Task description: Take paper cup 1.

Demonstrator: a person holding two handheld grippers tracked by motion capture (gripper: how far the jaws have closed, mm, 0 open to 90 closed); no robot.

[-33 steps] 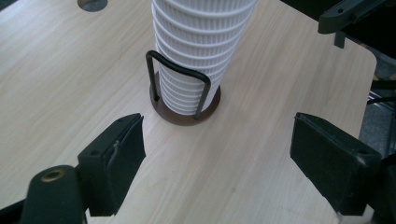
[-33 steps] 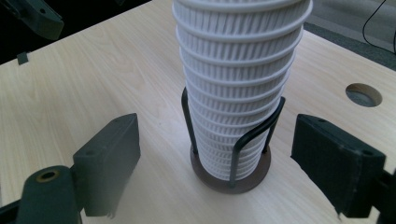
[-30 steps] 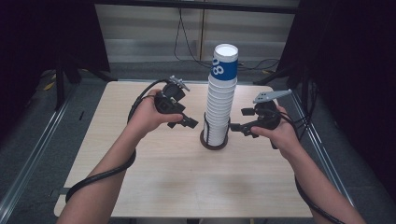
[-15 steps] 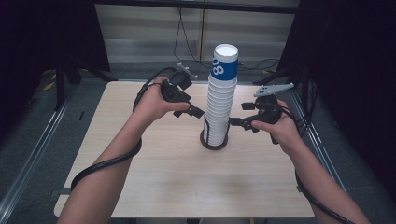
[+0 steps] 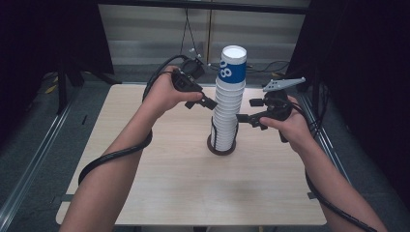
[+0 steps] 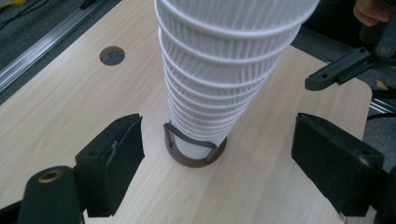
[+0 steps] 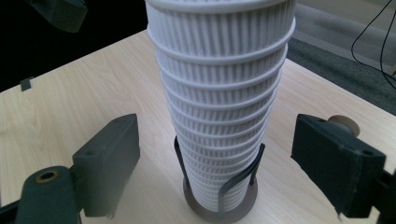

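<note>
the stack of ribbed white paper cups [image 5: 227,104] stands upright in a dark round holder [image 5: 222,145] near the centre of the wooden table [image 5: 159,193]; the top cup carries a blue band. the left gripper [image 5: 209,103] is held at the stack's left side, about mid-height, jaws spread wide, its tip just beside the cups. in the left gripper view the stack [image 6: 219,70] rises between the two open jaws, untouched. the right gripper [image 5: 243,118] sits at the stack's right side, lower down, jaws likewise spread. in the right gripper view the stack [image 7: 224,93] stands centred between the jaws, clear of both.
</note>
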